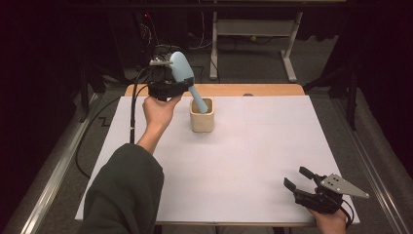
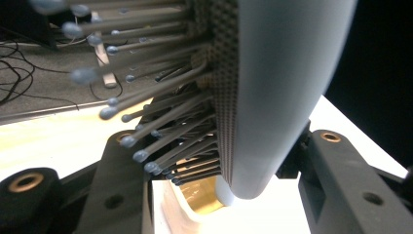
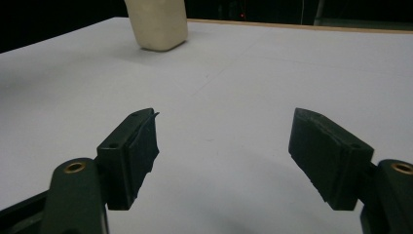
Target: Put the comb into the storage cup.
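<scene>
**Brush halfway into the cup**

The left tool [image 1: 168, 83] is clamped on the blue hairbrush [image 1: 182, 68], whose handle tip already dips inside the beige cup [image 1: 201, 117]; letting go remains. The right tool [image 1: 304, 183] rests with jaws apart on the white tabletop [image 1: 253, 161]. The room beyond is dark.

A pale blue hairbrush [image 1: 184, 73] is clamped at its head between the jaws of the left hand-held gripper [image 1: 165, 80]. It is held tilted, head up beside the gripper and handle slanting down and away from it into a cream cup [image 1: 201, 116]. In the left gripper view, the smooth back of the hairbrush [image 2: 282, 92] is seen on one side, and ball-tipped bristles on a dark cushion on the other. The cup stands upright, open-topped, just below and beside the gripper.
</scene>
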A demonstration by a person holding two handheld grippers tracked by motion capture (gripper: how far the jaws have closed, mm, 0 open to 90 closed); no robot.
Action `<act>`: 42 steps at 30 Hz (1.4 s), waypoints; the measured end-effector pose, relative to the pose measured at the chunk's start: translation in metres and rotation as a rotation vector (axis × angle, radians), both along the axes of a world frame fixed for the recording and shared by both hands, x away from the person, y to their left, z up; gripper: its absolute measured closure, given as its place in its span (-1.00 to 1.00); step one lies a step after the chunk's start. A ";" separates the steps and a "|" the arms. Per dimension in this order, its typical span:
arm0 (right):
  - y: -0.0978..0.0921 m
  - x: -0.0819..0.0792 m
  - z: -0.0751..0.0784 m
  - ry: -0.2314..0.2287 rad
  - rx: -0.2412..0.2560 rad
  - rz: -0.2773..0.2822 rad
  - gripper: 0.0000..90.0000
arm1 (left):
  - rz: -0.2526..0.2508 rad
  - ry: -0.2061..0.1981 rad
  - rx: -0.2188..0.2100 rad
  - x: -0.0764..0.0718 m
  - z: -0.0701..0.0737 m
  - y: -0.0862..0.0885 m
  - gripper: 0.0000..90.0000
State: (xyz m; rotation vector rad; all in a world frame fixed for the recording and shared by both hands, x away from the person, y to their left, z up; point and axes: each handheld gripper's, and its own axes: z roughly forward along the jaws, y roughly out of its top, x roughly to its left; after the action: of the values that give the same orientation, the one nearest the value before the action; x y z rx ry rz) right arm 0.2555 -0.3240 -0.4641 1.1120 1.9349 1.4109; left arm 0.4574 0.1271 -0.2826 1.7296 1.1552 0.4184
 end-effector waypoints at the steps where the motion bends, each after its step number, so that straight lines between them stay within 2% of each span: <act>1: 0.000 0.000 0.000 0.000 0.001 0.000 -0.41 | 0.001 -0.001 0.000 0.001 0.000 -0.001 0.21; 19: 0.000 0.000 0.000 0.000 -0.002 0.004 -0.41 | 0.013 -0.005 0.028 0.013 -0.009 -0.012 0.21; 42: -0.002 -0.001 0.000 -0.005 0.007 -0.003 -0.41 | 0.009 0.027 0.088 0.021 -0.025 -0.020 0.20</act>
State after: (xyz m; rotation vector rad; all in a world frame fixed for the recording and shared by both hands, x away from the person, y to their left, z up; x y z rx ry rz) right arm 0.2548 -0.3262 -0.4637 1.1134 1.9256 1.4191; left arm 0.4786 0.1068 -0.3075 1.8111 1.1804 0.4583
